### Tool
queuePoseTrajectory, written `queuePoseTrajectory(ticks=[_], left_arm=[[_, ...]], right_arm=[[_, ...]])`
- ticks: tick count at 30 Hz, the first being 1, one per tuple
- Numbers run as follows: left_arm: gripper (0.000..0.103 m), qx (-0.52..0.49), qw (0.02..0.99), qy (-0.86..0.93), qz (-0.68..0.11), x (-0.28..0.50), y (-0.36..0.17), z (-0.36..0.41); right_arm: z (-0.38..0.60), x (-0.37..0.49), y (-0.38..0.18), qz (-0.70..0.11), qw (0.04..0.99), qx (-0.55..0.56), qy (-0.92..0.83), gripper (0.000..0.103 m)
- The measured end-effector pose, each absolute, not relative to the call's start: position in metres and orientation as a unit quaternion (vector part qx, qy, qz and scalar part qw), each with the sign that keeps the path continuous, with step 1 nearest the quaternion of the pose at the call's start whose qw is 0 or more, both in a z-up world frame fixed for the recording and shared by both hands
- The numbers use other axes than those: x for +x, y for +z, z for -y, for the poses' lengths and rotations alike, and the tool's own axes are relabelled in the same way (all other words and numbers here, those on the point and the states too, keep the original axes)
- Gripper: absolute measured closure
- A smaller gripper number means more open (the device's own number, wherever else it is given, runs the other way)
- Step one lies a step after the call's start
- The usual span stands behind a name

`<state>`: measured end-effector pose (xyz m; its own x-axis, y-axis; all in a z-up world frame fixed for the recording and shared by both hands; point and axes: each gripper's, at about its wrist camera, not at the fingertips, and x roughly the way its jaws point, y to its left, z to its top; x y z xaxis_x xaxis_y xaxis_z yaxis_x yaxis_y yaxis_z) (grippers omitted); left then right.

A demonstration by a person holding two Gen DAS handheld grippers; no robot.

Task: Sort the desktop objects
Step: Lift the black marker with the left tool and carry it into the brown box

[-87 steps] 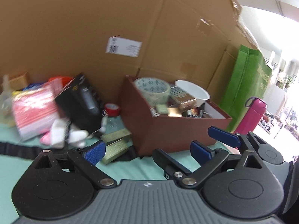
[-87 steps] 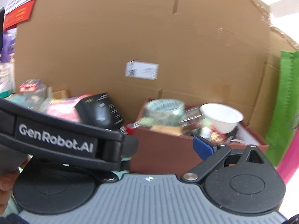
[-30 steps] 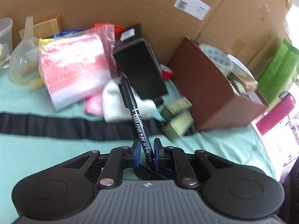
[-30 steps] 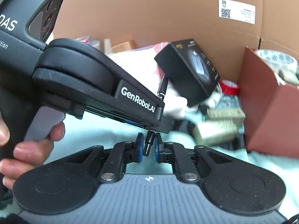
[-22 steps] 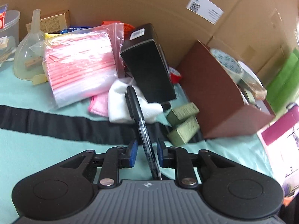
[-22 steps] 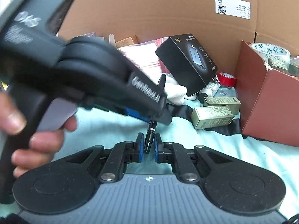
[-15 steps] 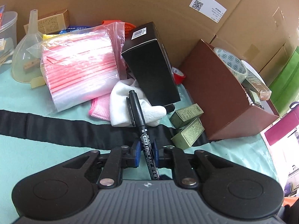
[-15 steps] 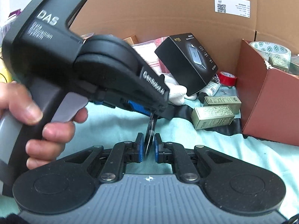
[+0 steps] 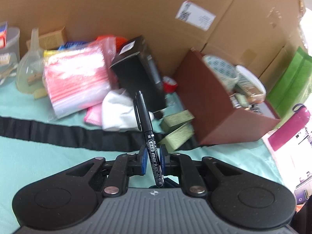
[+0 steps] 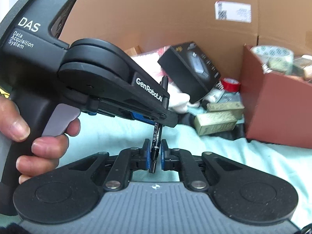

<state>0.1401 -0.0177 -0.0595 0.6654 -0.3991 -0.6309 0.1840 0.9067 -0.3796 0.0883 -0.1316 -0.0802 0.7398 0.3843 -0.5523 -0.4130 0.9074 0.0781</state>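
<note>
A black marker pen (image 9: 145,124) stands between the blue pads of my left gripper (image 9: 152,160), which is shut on its barrel. In the right wrist view the pen's lower end (image 10: 156,146) sits between the pads of my right gripper (image 10: 155,155). A small gap shows on each side of it there, so the right jaws have come off the pen. The left gripper's black body (image 10: 109,89) crosses that view above the pen. A brown box (image 9: 218,105) holding a tape roll (image 9: 218,66) and a white bowl (image 9: 251,78) stands at the right.
On the teal cloth (image 9: 48,159) lie a black strap (image 9: 58,134), two green boxes (image 9: 178,132), a black carton (image 9: 140,74), a white cloth (image 9: 119,111), a bag of red-striped packets (image 9: 76,80), a red tape roll (image 9: 169,85) and a funnel (image 9: 31,66). Cardboard walls (image 9: 117,9) behind; a pink bottle (image 9: 288,128) at right.
The right jaws, shut on the pen's lower end half a second ago, have parted slightly. The left gripper still holds the pen and has swung a little; the view is blurred.
</note>
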Motion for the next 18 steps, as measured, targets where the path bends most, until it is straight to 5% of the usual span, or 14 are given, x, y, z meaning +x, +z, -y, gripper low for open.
queuePoseTrajectory(ticks=[18], left_arm=[[0.095,-0.082,0.910,-0.287,-0.289,0.146,0.036,0.142]], right_arm=[[0.228,0.067,-0.007,-0.143,0.983,0.000,0.113,0.095]])
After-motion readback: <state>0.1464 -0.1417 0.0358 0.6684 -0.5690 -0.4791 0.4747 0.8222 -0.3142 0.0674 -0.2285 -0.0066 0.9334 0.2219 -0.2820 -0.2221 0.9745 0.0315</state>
